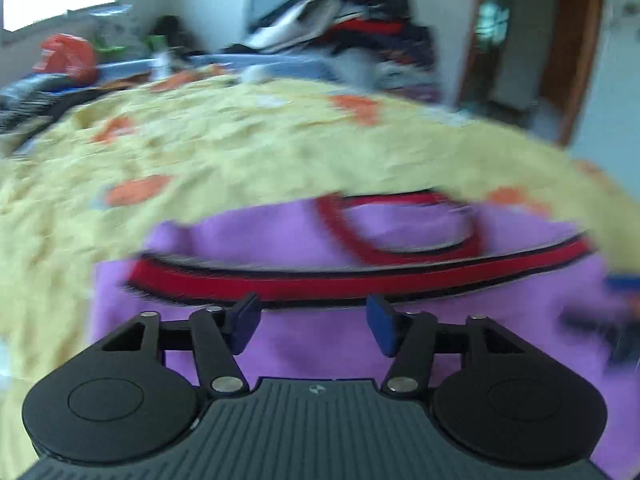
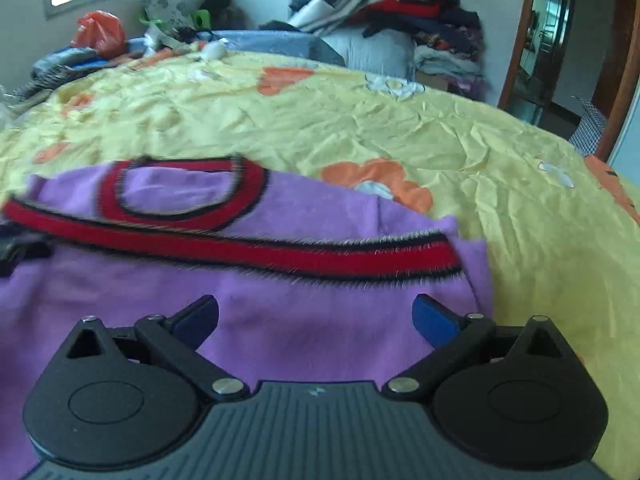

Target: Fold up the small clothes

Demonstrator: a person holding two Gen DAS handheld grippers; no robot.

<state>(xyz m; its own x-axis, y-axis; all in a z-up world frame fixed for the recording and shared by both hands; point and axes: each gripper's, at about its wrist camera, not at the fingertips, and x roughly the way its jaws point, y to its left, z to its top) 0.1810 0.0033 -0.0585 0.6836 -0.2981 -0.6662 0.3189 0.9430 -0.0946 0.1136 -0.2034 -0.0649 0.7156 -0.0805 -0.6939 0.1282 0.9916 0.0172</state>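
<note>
A small purple knitted garment [image 1: 312,344] [image 2: 280,328] with a red, black-edged stripe [image 1: 320,276] [image 2: 248,250] and red neck trim lies folded on the yellow bedspread [image 1: 240,152] [image 2: 360,128]. My left gripper [image 1: 314,324] hovers over its purple part just below the stripe, jaws apart with only cloth showing beneath the gap. My right gripper [image 2: 316,320] stands wide open over the same garment near its right edge, nothing between its blue pads. At the right edge of the left wrist view a blurred dark and blue shape shows; I cannot tell what it is.
A tall heap of dark and red clothes [image 2: 404,12] [image 1: 352,28] sits at the bed's far side. An orange plastic bag [image 2: 98,34] [image 1: 66,58] and clutter lie at the far left. A wooden door frame [image 2: 520,48] stands to the right.
</note>
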